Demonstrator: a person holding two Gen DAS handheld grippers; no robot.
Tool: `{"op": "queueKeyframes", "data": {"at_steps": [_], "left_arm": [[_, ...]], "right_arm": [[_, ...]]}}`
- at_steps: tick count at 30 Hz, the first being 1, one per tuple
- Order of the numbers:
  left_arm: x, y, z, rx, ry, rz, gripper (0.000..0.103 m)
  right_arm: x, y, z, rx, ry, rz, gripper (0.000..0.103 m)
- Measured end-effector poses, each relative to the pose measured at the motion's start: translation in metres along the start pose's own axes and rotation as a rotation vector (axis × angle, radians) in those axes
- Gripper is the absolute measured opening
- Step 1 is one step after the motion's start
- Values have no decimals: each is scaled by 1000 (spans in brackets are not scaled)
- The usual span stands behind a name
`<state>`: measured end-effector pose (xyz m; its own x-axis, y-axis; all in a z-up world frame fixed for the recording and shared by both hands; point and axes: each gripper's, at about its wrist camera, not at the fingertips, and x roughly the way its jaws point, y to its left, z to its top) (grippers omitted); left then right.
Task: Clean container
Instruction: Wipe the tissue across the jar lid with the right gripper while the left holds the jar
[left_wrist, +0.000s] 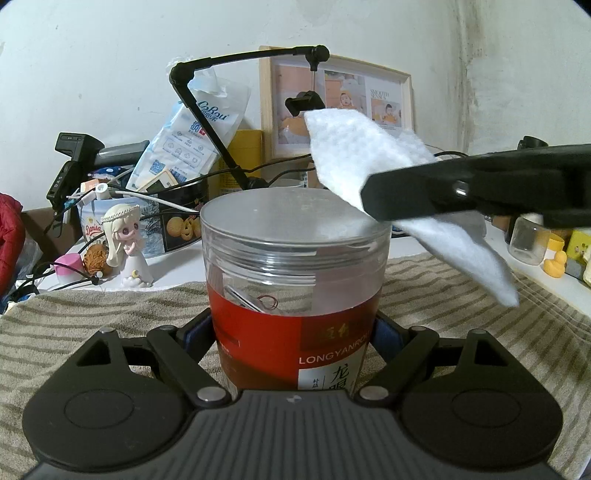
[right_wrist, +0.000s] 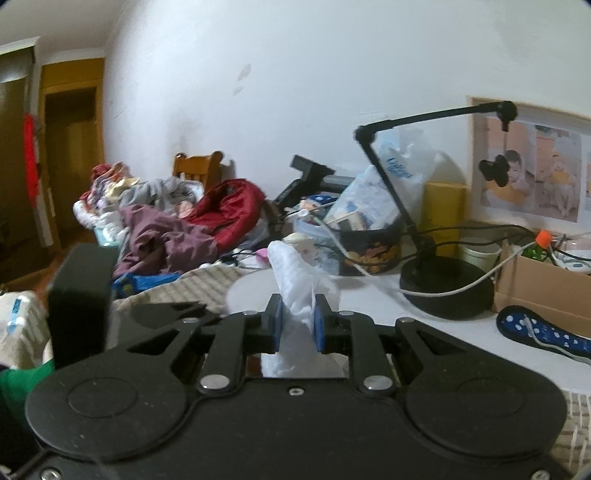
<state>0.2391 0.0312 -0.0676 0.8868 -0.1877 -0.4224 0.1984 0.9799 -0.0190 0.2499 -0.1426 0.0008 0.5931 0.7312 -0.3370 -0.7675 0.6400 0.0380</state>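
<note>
Left tool (left_wrist: 295, 332): its two fingers stand on either side of the lower body of the clear plastic container (left_wrist: 295, 280), pads pressed against the red label, so the container is clamped upright. The container stands on a striped towel (left_wrist: 92, 314) spread over the table (left_wrist: 535, 254); its transparent lid (left_wrist: 291, 214) is screwed on, and small items show through the wall above the label.

Right tool (right_wrist: 299, 325): jaws nearly closed, the blue pads pinching a folded white cloth (right_wrist: 295, 284) that sticks up and forward from between them. Seen from the left wrist, this tool (left_wrist: 373, 199) comes in from the right at lid height, and the cloth (left_wrist: 369, 158) hangs above and just beside the lid's right rim; whether cloth and lid touch cannot be told.

Background, behind the container: a small doll figure (left_wrist: 125, 247), a cookie tin (left_wrist: 177, 225), a black jointed stand (left_wrist: 221, 122) and a framed picture (left_wrist: 351, 107) leaning against the wall. A yellow toy duck (left_wrist: 555, 264) sits at the right.
</note>
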Motion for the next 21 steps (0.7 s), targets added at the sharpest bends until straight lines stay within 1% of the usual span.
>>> {"op": "queueKeyframes", "data": {"at_steps": [2, 5, 9, 11, 13, 17, 21], "left_arm": [[0, 0, 0, 0, 0, 0, 87], [0, 0, 0, 0, 0, 1, 87], [0, 0, 0, 0, 0, 1, 87], [0, 0, 0, 0, 0, 1, 87], [0, 0, 0, 1, 0, 1, 87], [0, 0, 0, 1, 0, 2, 87], [0, 0, 0, 1, 0, 2, 87]], "right_arm": [[-3, 3, -1, -5, 4, 20, 16], [-7, 0, -4, 27, -16, 20, 16], [-14, -14, -9, 130, -74, 17, 16], [-18, -23, -12, 184, -94, 17, 16], [-20, -32, -17, 220, -95, 2, 16], [-15, -44, -28, 259, -43, -22, 16], [4, -52, -40, 259, 73, -82, 16]]}}
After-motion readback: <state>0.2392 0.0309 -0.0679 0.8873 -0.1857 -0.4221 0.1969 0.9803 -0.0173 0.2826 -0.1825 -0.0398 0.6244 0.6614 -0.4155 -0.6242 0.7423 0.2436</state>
